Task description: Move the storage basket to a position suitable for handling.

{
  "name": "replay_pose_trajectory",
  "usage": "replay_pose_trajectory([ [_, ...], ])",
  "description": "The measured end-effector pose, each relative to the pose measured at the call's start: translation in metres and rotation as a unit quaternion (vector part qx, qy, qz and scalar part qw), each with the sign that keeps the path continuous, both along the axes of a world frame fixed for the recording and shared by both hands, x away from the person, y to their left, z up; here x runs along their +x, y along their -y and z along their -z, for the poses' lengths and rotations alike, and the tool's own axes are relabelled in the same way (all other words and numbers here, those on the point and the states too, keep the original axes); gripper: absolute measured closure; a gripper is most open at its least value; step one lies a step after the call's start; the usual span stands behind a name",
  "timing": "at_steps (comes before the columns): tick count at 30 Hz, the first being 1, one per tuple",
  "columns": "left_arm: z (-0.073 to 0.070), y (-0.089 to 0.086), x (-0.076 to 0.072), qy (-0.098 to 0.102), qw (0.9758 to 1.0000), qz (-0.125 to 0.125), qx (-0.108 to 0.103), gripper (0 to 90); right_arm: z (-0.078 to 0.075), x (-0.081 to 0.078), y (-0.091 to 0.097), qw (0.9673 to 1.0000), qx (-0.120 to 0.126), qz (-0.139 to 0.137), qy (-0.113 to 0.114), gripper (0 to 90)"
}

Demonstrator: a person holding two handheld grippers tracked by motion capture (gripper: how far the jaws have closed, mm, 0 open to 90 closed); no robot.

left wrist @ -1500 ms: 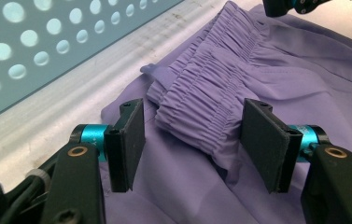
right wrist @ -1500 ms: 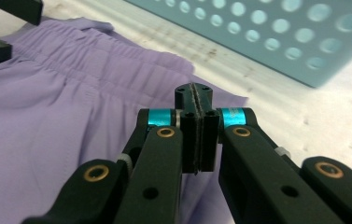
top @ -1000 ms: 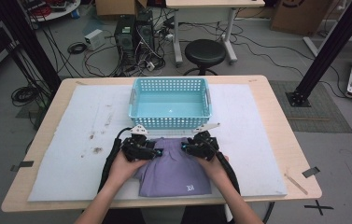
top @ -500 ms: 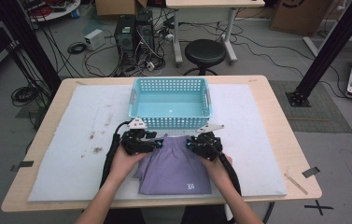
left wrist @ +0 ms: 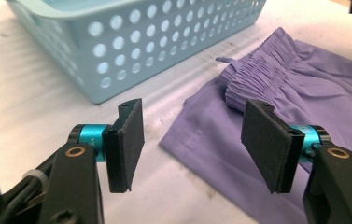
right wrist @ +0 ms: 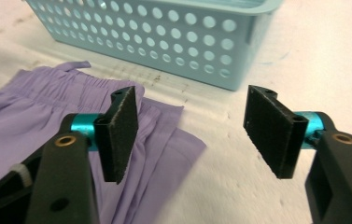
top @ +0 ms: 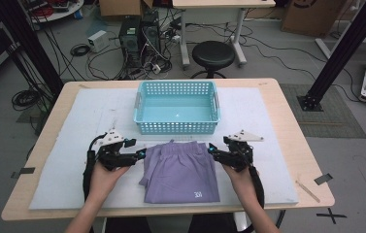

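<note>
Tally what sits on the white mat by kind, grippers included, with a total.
Purple folded garment: 1
Light blue perforated basket: 1
Open grippers, left gripper and right gripper, one at each side of the garment with nothing between the jaws: 2
Total: 4

**Materials and Finishes**

The purple garment (top: 183, 170) is seen as thin matt cloth, gathered at its waistband. The basket (top: 176, 127) is made of smooth perforated plastic. The wooden tabletop (top: 299, 145) is covered by a rough, stained white mat (top: 64, 165).

Shorts (top: 183, 170) on table (top: 287, 145), before basket (top: 176, 107), between both grippers.
</note>
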State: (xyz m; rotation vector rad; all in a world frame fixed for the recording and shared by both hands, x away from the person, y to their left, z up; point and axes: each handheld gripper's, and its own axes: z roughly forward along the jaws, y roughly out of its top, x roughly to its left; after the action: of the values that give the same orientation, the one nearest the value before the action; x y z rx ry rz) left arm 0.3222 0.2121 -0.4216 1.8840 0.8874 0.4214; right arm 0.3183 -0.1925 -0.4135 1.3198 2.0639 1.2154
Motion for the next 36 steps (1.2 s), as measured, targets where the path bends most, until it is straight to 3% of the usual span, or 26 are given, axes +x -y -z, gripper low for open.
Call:
replay_pose_trajectory([
  [6,-0.003,-0.008,-0.019,0.042,0.9989,-0.020,-0.008,34.1,-0.006,-0.013,0.013,0.9995,0.024,-0.001,0.020,22.1],
  [12,-0.006,-0.010,-0.023,0.068,0.9976,-0.017,0.000,33.3,-0.003,-0.012,0.018,0.9993,0.023,-0.009,0.027,27.5],
  [15,-0.004,-0.008,-0.020,0.070,0.9974,-0.013,0.014,33.2,0.001,-0.010,0.017,0.9993,0.027,-0.019,0.017,30.8],
  [20,-0.006,-0.005,-0.017,0.069,0.9972,-0.009,0.027,30.4,-0.006,-0.011,0.020,0.9988,0.008,-0.026,0.041,36.8],
  [22,-0.008,-0.006,-0.020,0.079,0.9964,-0.011,0.029,30.1,-0.009,-0.011,0.023,0.9983,-0.002,-0.024,0.053,39.6],
  [25,-0.011,-0.009,-0.019,0.087,0.9958,-0.015,0.022,29.1,-0.014,-0.013,0.027,0.9976,0.006,-0.019,0.066,37.2],
  [27,-0.012,-0.011,-0.019,0.087,0.9959,-0.018,0.019,26.7,-0.019,-0.009,0.027,0.9972,0.035,-0.015,0.064,31.9],
  [32,-0.021,-0.014,-0.023,0.096,0.9951,-0.021,0.012,26.7,-0.029,-0.016,0.023,0.9959,0.036,-0.018,0.081,26.0],
  [36,-0.025,-0.016,-0.024,0.100,0.9948,-0.022,0.002,26.7,-0.029,-0.019,0.027,0.9958,0.042,-0.027,0.076,23.3],
])
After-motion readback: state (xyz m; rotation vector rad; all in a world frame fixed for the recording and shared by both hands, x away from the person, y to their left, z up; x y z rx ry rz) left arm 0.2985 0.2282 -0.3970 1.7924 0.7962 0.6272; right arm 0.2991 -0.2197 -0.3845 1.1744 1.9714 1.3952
